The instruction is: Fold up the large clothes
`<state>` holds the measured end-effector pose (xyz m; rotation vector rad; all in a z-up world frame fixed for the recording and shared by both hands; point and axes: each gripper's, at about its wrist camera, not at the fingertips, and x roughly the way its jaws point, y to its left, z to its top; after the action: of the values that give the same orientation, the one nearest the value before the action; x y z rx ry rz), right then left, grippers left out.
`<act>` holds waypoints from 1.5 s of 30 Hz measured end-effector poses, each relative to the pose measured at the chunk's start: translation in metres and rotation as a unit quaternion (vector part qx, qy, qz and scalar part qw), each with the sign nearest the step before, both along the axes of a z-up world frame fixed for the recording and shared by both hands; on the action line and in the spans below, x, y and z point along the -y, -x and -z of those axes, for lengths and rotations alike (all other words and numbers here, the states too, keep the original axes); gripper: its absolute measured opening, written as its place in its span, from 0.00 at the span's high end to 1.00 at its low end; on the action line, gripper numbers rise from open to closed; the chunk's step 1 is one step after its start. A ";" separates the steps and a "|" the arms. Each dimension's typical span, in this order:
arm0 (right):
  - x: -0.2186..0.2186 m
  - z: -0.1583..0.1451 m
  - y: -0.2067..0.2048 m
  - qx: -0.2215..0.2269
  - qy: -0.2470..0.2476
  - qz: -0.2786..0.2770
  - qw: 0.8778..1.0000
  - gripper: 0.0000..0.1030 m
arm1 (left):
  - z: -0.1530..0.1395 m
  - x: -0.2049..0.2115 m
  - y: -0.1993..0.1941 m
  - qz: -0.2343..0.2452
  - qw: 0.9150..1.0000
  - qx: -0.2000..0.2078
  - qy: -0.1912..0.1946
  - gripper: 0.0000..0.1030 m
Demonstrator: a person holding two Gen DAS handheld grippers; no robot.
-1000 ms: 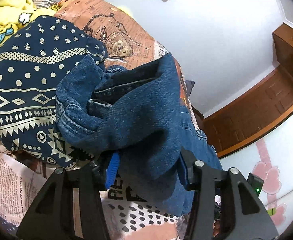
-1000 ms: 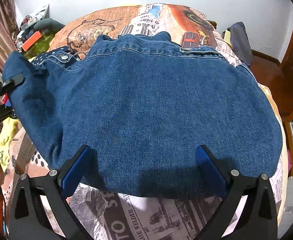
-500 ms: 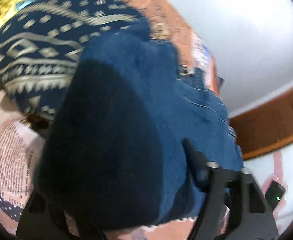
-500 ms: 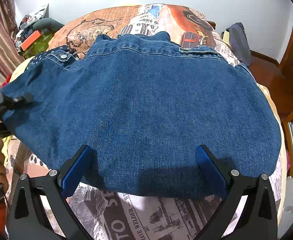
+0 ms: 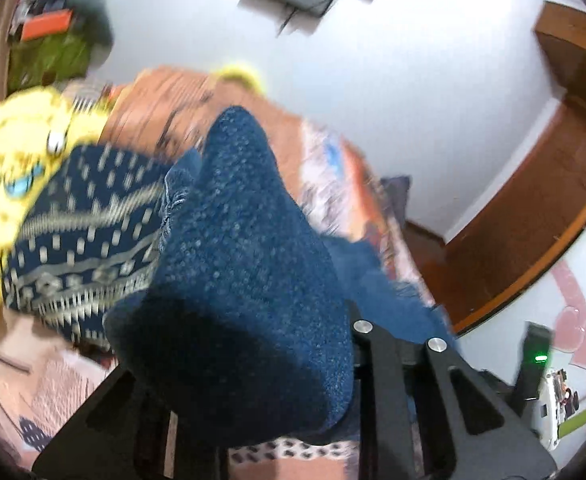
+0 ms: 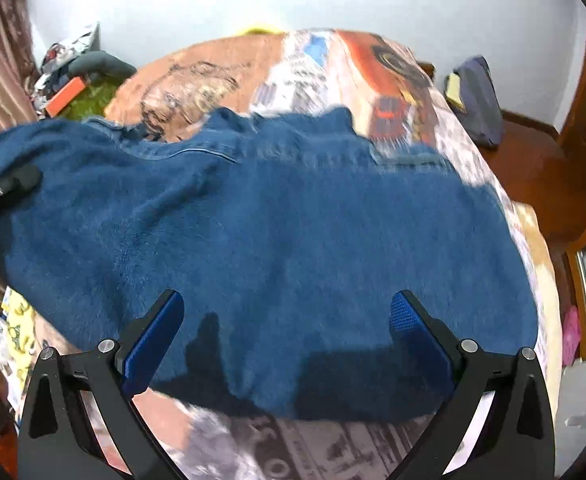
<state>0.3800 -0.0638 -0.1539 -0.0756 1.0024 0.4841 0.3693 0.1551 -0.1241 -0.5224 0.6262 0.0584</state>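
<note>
A blue denim jacket [image 6: 293,240] lies spread on the bed, its near hem under my right gripper [image 6: 285,320]. That gripper stands wide open above the hem, its blue pads [image 6: 405,316] touching nothing. My left gripper [image 5: 261,360] is closing its jaws on a thick fold of the jacket [image 5: 245,260], which drapes over and hides its left finger. In the right wrist view the left gripper [image 6: 9,188] holds the jacket's left edge lifted off the bed.
A navy patterned cushion [image 5: 85,220] and a yellow plush blanket [image 5: 17,148] lie left of the jacket. The bed cover [image 6: 333,72] has a newspaper print. A dark garment [image 6: 477,100] sits at the bed's far right, with wooden furniture [image 5: 533,220] beyond.
My left gripper has risen and closed in on the denim fold, lifting the jacket's left edge. The right gripper has lifted slightly and stayed open.
</note>
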 end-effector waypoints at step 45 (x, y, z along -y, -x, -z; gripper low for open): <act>0.197 0.013 0.023 -0.020 -0.016 0.183 0.983 0.00 | 0.099 0.255 -0.051 0.323 0.912 -0.116 -0.225 0.66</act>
<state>0.3568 -0.2604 -0.1673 0.1462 1.0201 0.1647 0.4203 -0.1004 -0.2226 0.1599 0.9628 -0.3601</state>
